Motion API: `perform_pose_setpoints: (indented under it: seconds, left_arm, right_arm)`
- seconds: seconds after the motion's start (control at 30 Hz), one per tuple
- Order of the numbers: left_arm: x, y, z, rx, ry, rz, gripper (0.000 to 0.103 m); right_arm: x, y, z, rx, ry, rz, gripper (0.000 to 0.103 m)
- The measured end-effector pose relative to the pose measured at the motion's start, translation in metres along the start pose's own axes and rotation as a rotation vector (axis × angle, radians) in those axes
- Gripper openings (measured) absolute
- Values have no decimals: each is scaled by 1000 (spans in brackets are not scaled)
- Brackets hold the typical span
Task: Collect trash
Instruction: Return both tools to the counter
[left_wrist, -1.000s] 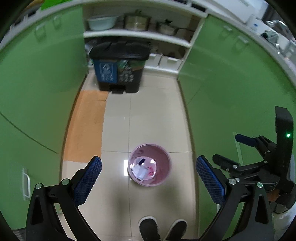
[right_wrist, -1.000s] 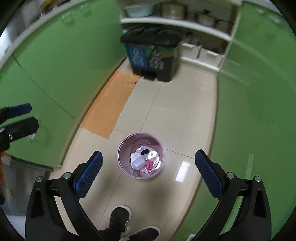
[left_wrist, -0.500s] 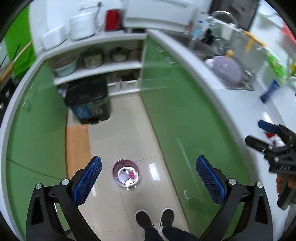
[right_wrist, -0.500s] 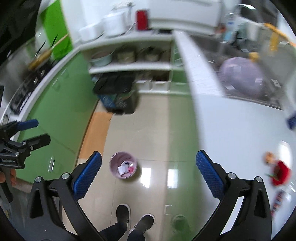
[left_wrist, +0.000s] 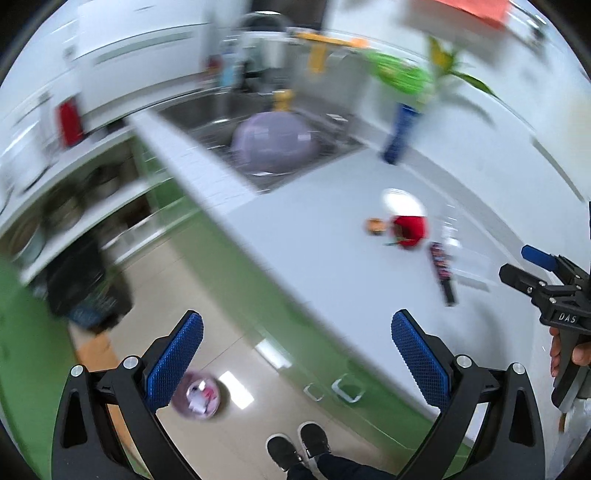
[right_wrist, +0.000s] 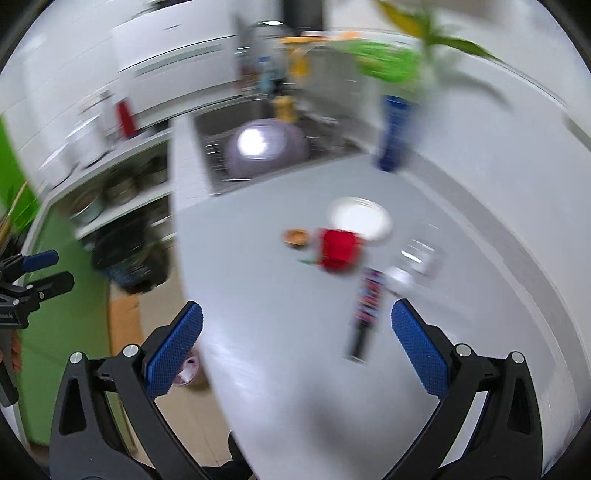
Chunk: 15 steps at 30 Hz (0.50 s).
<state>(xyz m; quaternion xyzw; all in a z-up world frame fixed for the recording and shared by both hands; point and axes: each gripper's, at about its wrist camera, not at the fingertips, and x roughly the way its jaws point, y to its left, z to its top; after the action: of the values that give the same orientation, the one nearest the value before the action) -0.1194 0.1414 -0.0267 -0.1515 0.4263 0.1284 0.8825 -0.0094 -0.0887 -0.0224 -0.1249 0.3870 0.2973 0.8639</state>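
Both pictures are blurry. The left gripper (left_wrist: 295, 354) has its jaws wide apart and holds nothing. The right gripper (right_wrist: 295, 350) also has its jaws wide apart and holds nothing.

In the right wrist view, the white counter (right_wrist: 280, 332) fills the middle and the right of the frame. A red thing (right_wrist: 339, 250) sits near the middle of the counter. It is too blurry to say what it is. A small orange thing (right_wrist: 295, 236) lies just to its left. A white plate (right_wrist: 360, 220) sits just above and behind the red thing. A long dark wrapper (right_wrist: 366, 306) with bright spots lies below the red thing, between the blue jaw pads. A clear, shiny thing (right_wrist: 415, 264) lies just right of the wrapper.

A sink (right_wrist: 218, 147) is in the upper middle, with a round purple bowl (right_wrist: 266, 146) in it. A tall blue bottle (right_wrist: 393, 136) stands on the counter to the right of the sink.

In the left wrist view, a pink trash bin (left_wrist: 201, 397) stands on the floor at the lower left, with bits of trash inside. Two black shoes (left_wrist: 299, 445) show at the bottom. A dark bin (left_wrist: 88, 288) stands at the left, by the green cupboards (left_wrist: 236, 280).
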Motion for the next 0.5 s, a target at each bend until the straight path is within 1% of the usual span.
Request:
perform_pose_setpoints:
  seconds: [0.1, 0.13, 0.27, 0.37, 0.5]
  left_arm:
    - [16, -32, 16, 88, 17, -59, 98]
    - [22, -45, 21, 121, 22, -78, 98]
    - [41, -78, 37, 202, 41, -129, 98]
    - [54, -98, 42, 235, 60, -156, 98]
    - [76, -123, 44, 258, 95, -178, 98]
  right_arm:
    - [-12, -37, -13, 84, 0, -70, 100]
    - [-15, -45, -16, 108, 0, -90, 100]
    - [-27, -71, -30, 172, -3, -146, 100]
    - [-28, -85, -36, 207, 3, -176, 100]
    - [-27, -100, -42, 232, 10, -183, 100]
